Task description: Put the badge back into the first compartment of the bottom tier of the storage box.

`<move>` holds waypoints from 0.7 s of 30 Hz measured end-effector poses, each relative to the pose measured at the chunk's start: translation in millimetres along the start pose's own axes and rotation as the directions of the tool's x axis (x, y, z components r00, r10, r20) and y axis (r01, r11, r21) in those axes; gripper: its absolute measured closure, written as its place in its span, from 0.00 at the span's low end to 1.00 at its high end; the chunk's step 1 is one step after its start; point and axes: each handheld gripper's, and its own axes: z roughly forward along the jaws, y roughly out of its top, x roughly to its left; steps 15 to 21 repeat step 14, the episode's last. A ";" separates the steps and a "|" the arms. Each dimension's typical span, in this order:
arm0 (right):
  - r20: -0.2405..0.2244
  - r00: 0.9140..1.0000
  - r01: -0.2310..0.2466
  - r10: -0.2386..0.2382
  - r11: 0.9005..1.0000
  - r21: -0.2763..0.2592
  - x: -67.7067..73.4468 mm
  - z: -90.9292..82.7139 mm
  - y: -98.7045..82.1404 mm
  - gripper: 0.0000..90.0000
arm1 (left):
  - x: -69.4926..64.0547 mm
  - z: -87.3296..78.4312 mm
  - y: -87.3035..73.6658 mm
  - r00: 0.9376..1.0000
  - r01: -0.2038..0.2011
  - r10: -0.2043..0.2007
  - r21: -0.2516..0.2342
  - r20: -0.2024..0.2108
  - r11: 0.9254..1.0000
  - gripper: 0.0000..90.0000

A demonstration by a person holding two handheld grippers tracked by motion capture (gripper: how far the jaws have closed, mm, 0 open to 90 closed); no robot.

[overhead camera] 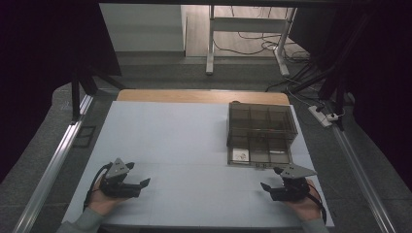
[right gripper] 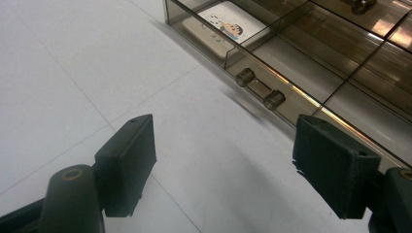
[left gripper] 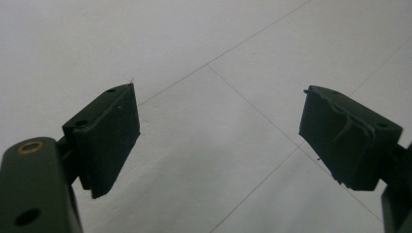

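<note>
A smoky, see-through compartment box (overhead camera: 261, 133) is lying flat on the table's right side, its drawer (right gripper: 272, 53) sitting partly pulled out.

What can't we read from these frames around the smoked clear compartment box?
- Smoked clear compartment box: far compartments' contents too small and dark in the high view.
- White card with cartoon print: small picture blurred; far end cut by the right gripper view's top edge.
- Small dark item: cropped at that same edge.

A: Any words or numbers to read here?
B: None. The small white box (right gripper: 221, 26) in the smoky drawer organiser (right gripper: 311, 58) carries a cartoon figure, but no lettering is legible on it.
</note>
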 end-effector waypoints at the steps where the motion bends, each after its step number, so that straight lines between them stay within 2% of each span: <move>1: -0.001 1.000 0.001 -0.001 1.000 0.001 -0.1 0.0 0.0 0.26 | -0.1 0.0 0.0 1.000 -0.001 0.001 0.001 0.000 1.000 0.16; 21: 0.009 1.000 0.013 -0.013 1.000 0.006 -0.1 -1.4 1.0 0.26 | -0.2 0.1 -0.1 1.000 -0.004 0.004 0.004 -0.003 1.000 0.16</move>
